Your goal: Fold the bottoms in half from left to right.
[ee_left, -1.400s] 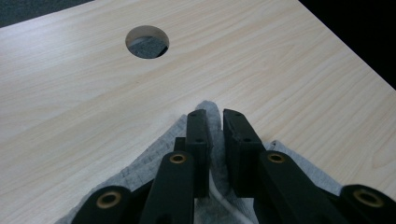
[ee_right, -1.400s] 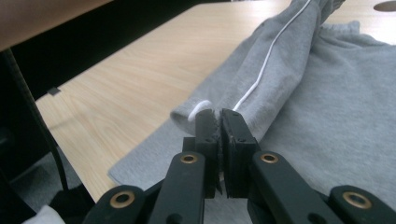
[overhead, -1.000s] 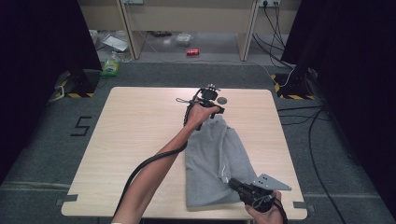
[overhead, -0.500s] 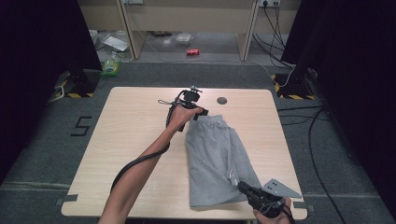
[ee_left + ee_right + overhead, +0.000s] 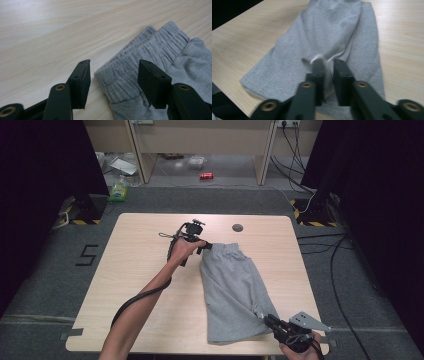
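Two grippers flank the grey shorts (image 5: 232, 290) on the table (image 5: 145, 270): left gripper (image 5: 113, 75) released, jaws just widening astride the waistband; right gripper (image 5: 328, 72) loosening around a hem fold near the table's front edge. Bare wood lies left of the shorts.

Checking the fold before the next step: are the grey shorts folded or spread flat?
Folded. The grey shorts lie as one narrow strip on the table, and the waistband shows two stacked layers.

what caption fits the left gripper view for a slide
Left gripper open astride the elastic waistband corner of grey shorts on a wooden table.
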